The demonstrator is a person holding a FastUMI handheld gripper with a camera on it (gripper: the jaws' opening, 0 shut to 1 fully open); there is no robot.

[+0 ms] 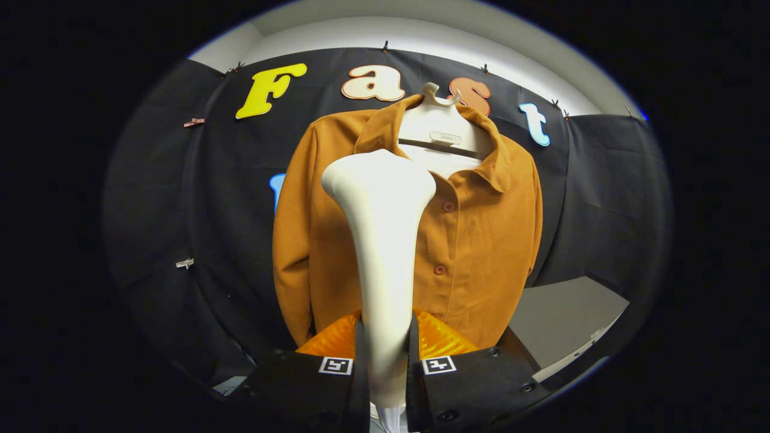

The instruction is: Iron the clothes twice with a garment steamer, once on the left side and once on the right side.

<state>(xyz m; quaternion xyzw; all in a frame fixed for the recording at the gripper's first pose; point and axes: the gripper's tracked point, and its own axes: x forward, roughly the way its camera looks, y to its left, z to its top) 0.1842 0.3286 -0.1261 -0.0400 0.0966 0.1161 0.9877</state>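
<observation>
Steamer (382,240) clamped in claw (385,361), head before shirt's (481,240) left front.

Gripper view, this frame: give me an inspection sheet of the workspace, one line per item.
Surface: grey table beyond the fingers, below the jacket's hem.
Job's things: white garment steamer upright between the fingers, head in front of the jacket's chest; orange-brown jacket buttoned, hanging on a white hanger.
Clutter: nothing seen.
Grippers: gripper shut on the steamer's handle, both fingers pressing its sides.
Cables: nothing seen.
Surroundings: black cloth wall behind the jacket, held by small clips.
</observation>
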